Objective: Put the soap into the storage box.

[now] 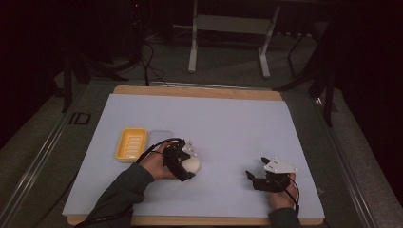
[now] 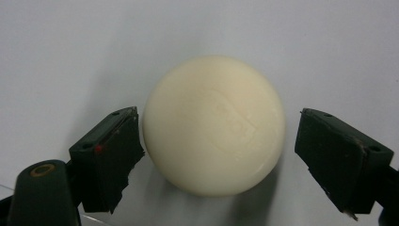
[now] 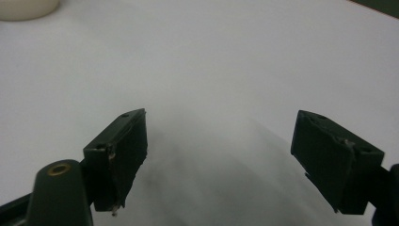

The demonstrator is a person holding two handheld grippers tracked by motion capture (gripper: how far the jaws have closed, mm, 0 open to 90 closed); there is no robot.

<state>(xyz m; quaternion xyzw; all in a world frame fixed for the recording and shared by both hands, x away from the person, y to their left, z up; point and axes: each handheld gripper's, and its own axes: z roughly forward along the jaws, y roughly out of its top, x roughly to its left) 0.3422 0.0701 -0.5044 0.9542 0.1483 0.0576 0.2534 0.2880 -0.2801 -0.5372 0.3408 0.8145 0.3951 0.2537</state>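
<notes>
A round cream bar of soap (image 1: 192, 164) (image 2: 214, 125) lies on the white sheet. My left gripper (image 1: 189, 166) (image 2: 216, 162) is open, its two black jaws standing on either side of the soap with small gaps, not pressing it. An embossed mark shows on the soap's top in the left gripper view. A yellow soap dish (image 1: 131, 144) sits to the left of that hand. My right gripper (image 1: 251, 176) (image 3: 219, 157) is open over bare sheet at the front right, holding nothing. A corner of the soap (image 3: 26, 7) shows at the top left of the right gripper view.
The white sheet (image 1: 223, 123) covers a wooden board (image 1: 190, 91) on the table. A faint clear lid (image 1: 160, 136) lies beside the yellow dish. Metal stand legs (image 1: 192, 52) and cables stand on the floor beyond the table's far edge.
</notes>
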